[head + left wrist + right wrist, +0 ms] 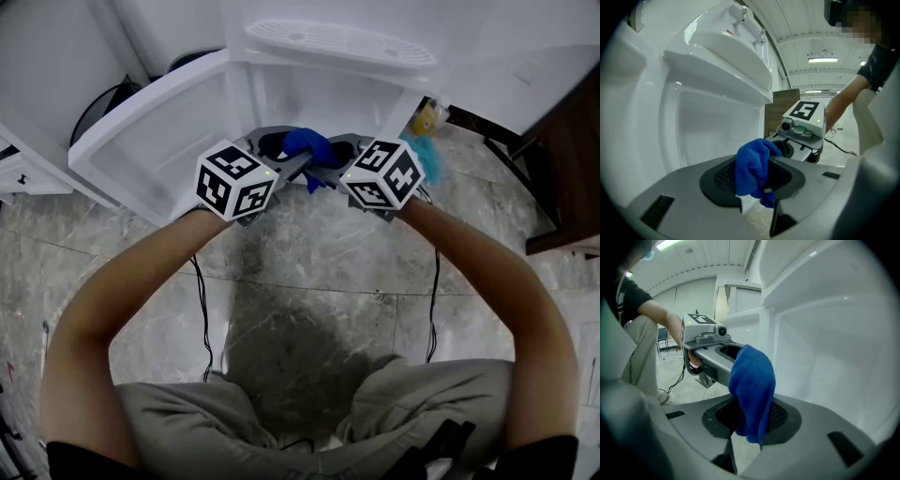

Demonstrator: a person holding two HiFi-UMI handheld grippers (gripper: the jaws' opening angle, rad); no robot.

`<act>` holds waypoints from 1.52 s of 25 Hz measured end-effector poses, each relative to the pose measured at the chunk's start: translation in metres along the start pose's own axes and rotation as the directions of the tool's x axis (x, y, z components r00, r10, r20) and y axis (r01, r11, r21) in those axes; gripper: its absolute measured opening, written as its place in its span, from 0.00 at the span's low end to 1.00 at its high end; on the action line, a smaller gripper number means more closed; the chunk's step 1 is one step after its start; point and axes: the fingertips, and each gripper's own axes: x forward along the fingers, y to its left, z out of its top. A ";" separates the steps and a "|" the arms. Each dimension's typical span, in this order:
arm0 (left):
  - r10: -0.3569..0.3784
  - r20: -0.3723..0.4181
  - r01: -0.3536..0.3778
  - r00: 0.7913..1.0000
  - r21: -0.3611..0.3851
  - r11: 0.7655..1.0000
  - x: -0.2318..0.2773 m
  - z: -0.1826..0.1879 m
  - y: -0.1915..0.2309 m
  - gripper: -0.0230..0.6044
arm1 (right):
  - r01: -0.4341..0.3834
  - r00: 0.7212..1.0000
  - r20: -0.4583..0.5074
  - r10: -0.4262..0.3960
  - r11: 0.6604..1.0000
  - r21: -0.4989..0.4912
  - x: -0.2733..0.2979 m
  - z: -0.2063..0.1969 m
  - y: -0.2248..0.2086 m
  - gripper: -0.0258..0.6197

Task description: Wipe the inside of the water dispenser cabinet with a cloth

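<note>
Cloth [305,147], blue nubby microfibre, is bunched into a soft wad hanging lengthwise downward. Left gripper [755,199] and right gripper [743,434] both pinch it before the smooth white cabinet's [169,155] open front edge.

Head view comes in dim and greyish, lit softly from overhead, with a broad dark shadow pooling on the marble floor [309,328] in front of the person's knees. Now the two gripper views: strong fisheye bend, black vignette round every edge, straight lines bowing. The white cabinet wall [708,117] glares pale and almost featureless. A ceiling strip light [822,59] blows out white in the left gripper view. The blue cloth [752,380] reads crisp; the nearest grey foreground goes soft.
</note>
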 end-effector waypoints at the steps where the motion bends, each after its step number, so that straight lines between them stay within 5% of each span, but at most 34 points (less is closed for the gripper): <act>1: 0.006 0.003 -0.006 1.000 -0.007 1.000 0.000 -0.001 0.002 0.25 | -0.001 1.000 -0.005 0.001 1.000 0.003 0.001 -0.001 -0.001 0.18; 4: 0.028 -0.002 -0.028 1.000 -0.047 0.998 -0.005 -0.010 0.014 0.41 | 0.047 0.998 -0.050 -0.047 0.999 0.008 0.001 -0.011 -0.016 0.18; 9: 0.027 -0.089 -0.030 0.996 -0.037 0.999 -0.023 -0.043 0.024 0.42 | 0.197 0.973 -0.129 -0.189 0.979 0.053 -0.004 -0.037 -0.057 0.18; 11: 0.019 -0.124 -0.022 0.992 -0.024 0.999 -0.027 -0.055 0.024 0.41 | 0.211 0.970 -0.139 -0.201 0.976 0.059 0.002 -0.038 -0.063 0.18; 13: 0.025 -0.140 -0.028 0.990 -0.022 0.999 -0.030 -0.061 0.025 0.06 | 0.210 0.968 -0.155 -0.199 0.976 0.059 0.013 -0.037 -0.066 0.18; 20: 0.002 -0.167 -0.006 0.986 -0.022 1.000 -0.037 -0.088 0.029 0.05 | 0.273 0.942 -0.207 -0.265 0.962 0.009 0.059 -0.037 -0.097 0.18; 25: -0.025 -0.205 0.019 0.978 -0.034 0.999 -0.040 -0.114 0.029 0.05 | 0.328 0.897 -0.259 -0.357 0.933 -0.148 0.086 -0.046 -0.138 0.18; 32: -0.066 -0.221 0.050 0.973 -0.076 0.996 -0.050 -0.129 0.027 0.05 | 0.425 0.823 -0.324 -0.466 0.884 -0.192 0.106 -0.068 -0.186 0.18; 38: -0.055 -0.241 0.031 0.969 -0.103 0.994 -0.067 -0.140 0.036 0.05 | 0.359 0.822 -0.396 -0.410 0.912 -0.198 0.130 -0.086 -0.199 0.18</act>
